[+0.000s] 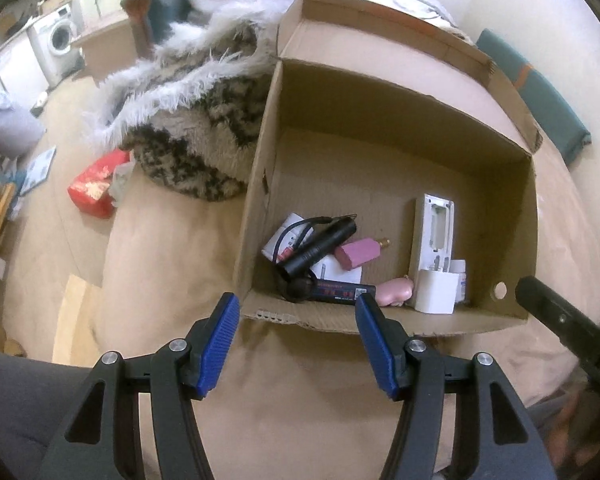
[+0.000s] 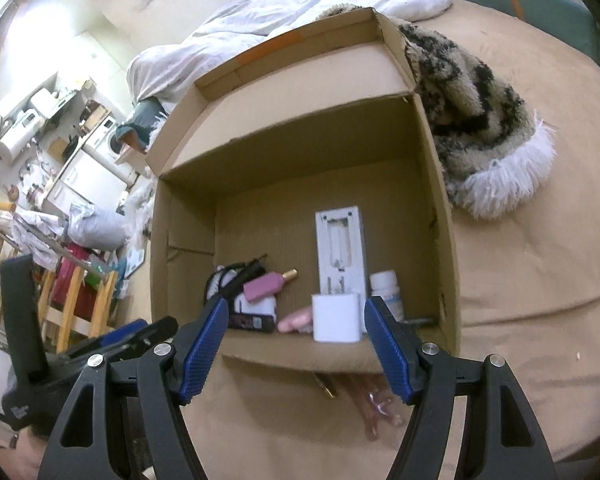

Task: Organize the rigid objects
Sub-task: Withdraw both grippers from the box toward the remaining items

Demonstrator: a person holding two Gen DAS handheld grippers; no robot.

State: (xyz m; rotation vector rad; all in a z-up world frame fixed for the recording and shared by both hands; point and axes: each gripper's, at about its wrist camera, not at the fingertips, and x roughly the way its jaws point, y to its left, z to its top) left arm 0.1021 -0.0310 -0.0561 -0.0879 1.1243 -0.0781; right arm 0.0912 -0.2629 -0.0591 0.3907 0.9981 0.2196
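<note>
Left wrist view: one open brown cardboard box [image 1: 380,176] on the tan bed [image 1: 300,392] holds one black cylindrical torch [image 1: 320,246], one pink rectangular bottle [image 1: 358,253], one tall white plastic casing [image 1: 434,236], one white cube-shaped charger [image 1: 436,291] and one small white pill bottle [image 1: 459,280]. All lie beyond the blue fingers of the left gripper [image 1: 298,308], spread wide and empty. Right wrist view: the right gripper [image 2: 296,314], likewise wide and empty, has the charger [image 2: 336,318] just ahead, between its fingers.

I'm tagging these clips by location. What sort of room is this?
Probably a small studio flat: a cardboard box sits on a bed with a rumpled duvet, and a washing machine stands by the far wall.
</note>
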